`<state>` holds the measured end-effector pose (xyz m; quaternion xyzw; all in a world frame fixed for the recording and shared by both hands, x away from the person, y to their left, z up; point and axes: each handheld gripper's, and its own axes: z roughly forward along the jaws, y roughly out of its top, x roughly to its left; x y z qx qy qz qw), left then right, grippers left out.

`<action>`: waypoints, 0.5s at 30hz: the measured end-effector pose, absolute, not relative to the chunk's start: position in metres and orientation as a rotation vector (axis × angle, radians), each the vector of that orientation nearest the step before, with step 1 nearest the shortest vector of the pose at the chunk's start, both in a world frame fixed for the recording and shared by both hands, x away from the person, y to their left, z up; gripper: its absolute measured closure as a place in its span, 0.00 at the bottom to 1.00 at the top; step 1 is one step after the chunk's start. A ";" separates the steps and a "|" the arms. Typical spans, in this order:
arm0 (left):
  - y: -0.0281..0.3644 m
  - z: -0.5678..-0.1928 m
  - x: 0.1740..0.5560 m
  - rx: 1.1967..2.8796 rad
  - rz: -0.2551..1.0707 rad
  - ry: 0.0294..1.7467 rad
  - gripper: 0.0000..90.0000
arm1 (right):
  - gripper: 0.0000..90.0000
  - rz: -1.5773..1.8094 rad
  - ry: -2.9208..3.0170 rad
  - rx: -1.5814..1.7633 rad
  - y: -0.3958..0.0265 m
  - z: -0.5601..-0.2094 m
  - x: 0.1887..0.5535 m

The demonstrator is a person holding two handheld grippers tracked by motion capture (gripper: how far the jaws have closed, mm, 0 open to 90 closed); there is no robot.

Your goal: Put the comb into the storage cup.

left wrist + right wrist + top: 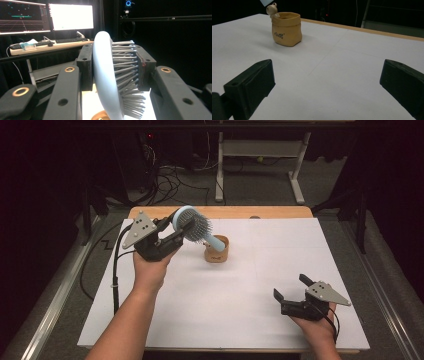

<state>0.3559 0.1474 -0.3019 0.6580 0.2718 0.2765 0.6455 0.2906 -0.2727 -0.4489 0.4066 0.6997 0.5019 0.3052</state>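
Note:
A light blue hairbrush (199, 226) with grey bristles is raised above the back left of the white table (240, 310). My left gripper (180, 228) is shut on its head. In the left gripper view the pads press the brush's (105, 80) back and its bristle side, with my left gripper (113, 67) tilted upward. The brush handle (215, 243) slopes down to the mouth of a small tan pot (217, 253). My right gripper (292, 287) rests low at the front right, open with nothing in it. In the right gripper view, the pot (286, 29) stands far beyond my right gripper (327, 77).
A small figure (272, 9) sits on the pot's rim, with the brush handle tip (265, 2) just above it. A wooden edge (220, 212) runs along the table's back. Cables and a desk frame (260, 150) lie on the floor beyond.

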 end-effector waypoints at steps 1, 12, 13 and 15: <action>0.146 -0.302 0.358 1.499 0.629 0.621 0.65 | 0.00 1.328 1.852 1.077 -0.273 -0.449 0.291; 0.139 -0.303 0.373 1.512 0.631 0.639 0.65 | 0.00 1.329 1.847 1.082 -0.273 -0.449 0.292; 0.139 -0.304 0.375 1.512 0.629 0.640 0.65 | 0.00 1.328 1.845 1.081 -0.273 -0.449 0.291; 0.138 -0.305 0.378 1.514 0.627 0.647 0.65 | 0.00 1.327 1.839 1.077 -0.273 -0.448 0.291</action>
